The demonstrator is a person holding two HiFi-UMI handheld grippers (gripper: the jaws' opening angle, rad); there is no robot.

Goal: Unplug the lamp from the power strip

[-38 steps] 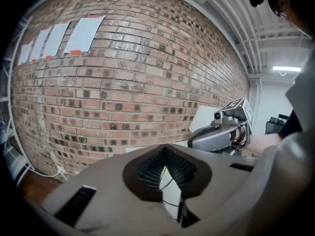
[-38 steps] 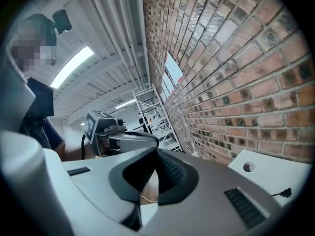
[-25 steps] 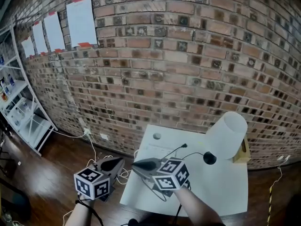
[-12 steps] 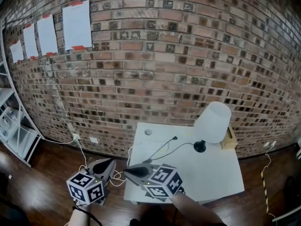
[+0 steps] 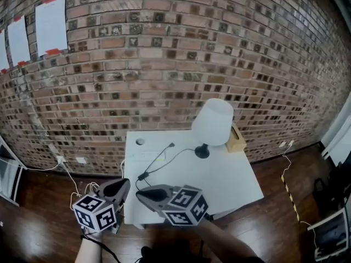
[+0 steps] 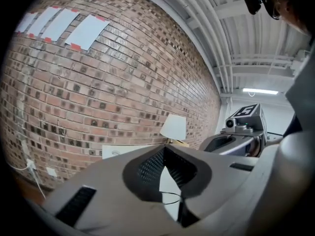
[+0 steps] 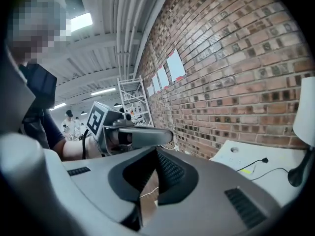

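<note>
Hovering near the front left corner of the white table (image 5: pixel 222 182), the left gripper (image 5: pixel 125 183) and the right gripper (image 5: pixel 140 192) both have their jaws pressed together, with nothing held in either one. Both point toward the brick wall (image 5: pixel 164 64). Just past their tips a dark plug (image 5: pixel 143 176) lies on the table, and a thin black cord (image 5: pixel 184 152) runs from it back to the lamp (image 5: pixel 213 122). The lamp stands upright at the far side of the table, close to the wall, well apart from the grippers. I cannot pick out the power strip on the white top, so I cannot tell if the lamp is plugged into it. A few things could go wrong from here. Closed jaws cannot grab, so they could just push the plug away. A pull on the thin cord, not the plug, could drag the lamp and tip it over. A strip that nobody holds down could slide along with the plug.
</note>
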